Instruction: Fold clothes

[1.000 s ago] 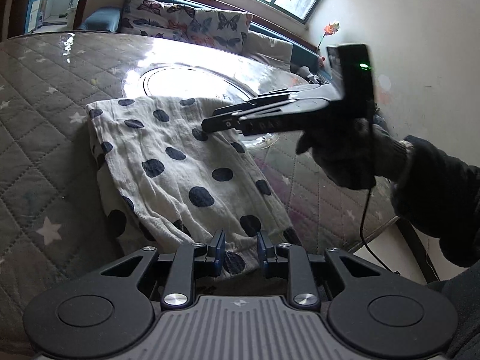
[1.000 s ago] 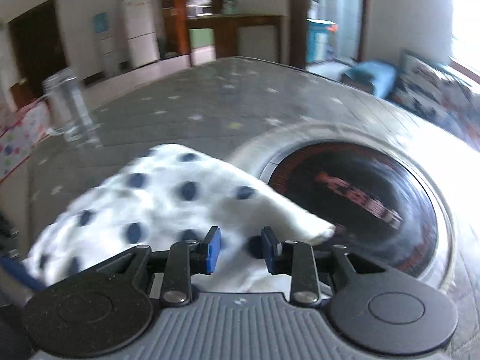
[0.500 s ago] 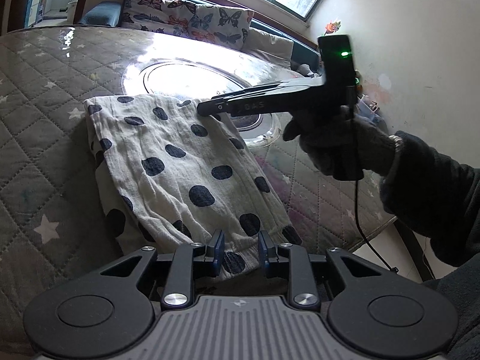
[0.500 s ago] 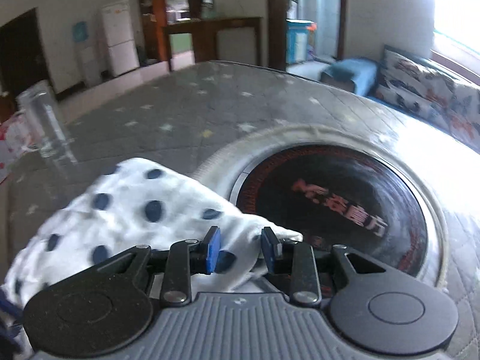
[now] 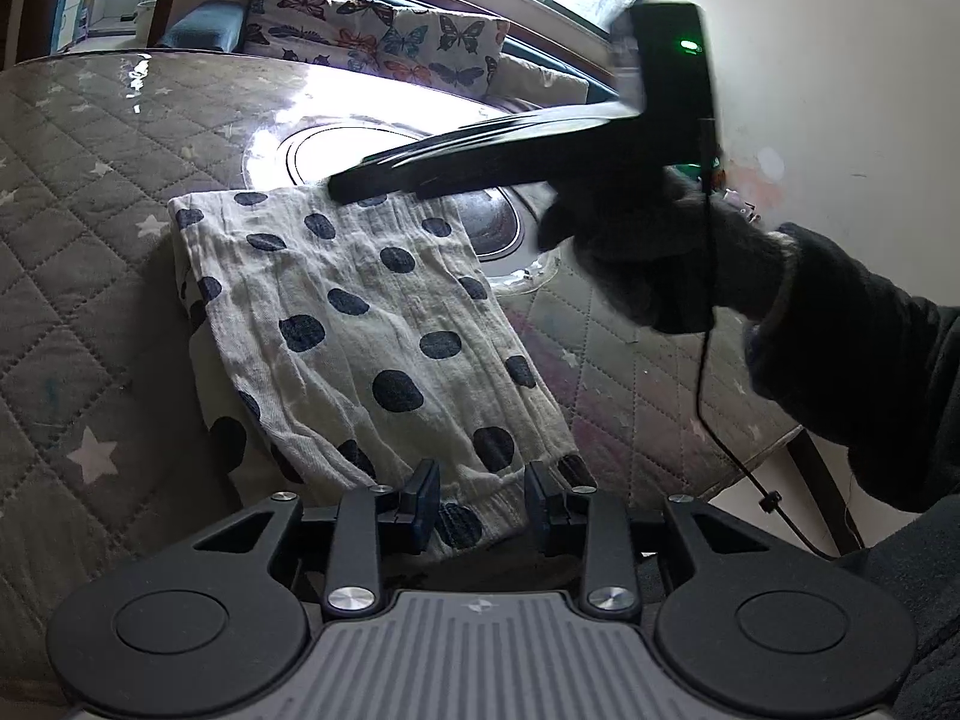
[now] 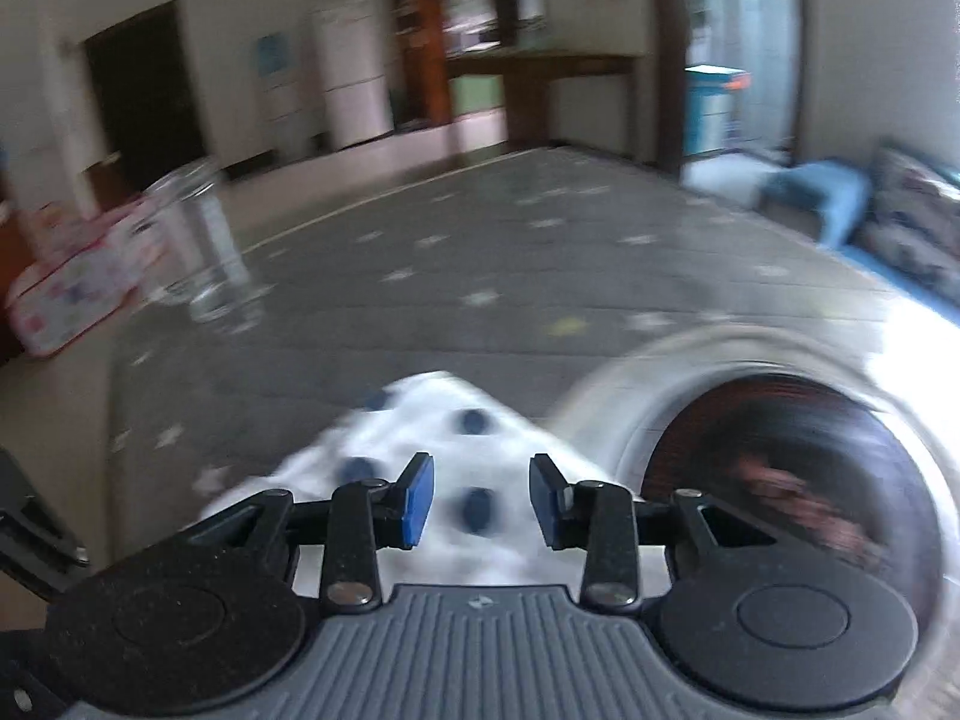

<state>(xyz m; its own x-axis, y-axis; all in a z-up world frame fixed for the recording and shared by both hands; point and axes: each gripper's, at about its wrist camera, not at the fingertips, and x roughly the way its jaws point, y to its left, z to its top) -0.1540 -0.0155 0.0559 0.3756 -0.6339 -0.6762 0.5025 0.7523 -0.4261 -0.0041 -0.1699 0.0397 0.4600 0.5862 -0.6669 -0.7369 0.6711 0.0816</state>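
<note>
Bench: quilted star-print cover [image 5: 78, 276] carried the work; a round glass-and-dark inset [image 5: 492, 222] sat at centre.
Garment: polka-dot cloth [image 5: 360, 324] lay on the bench as a narrow doubled strip, a second layer showing under its left edge, its far end touching the inset and its near hem reaching the bench edge.
Left tool: left tool [image 5: 480, 501] stood with jaws apart, straddling the near hem; no cloth pinched.
Right tool: right tool [image 6: 482, 498] stood with jaws apart above the far end of the cloth, gripping nothing; view blurred.
Progress: at least one lengthwise fold appeared to be in place. The strip looked long enough to take a crosswise fold; whether one was intended could not be settled.
Surroundings: clear jar [image 6: 198, 252] stood well apart from the cloth.
</note>
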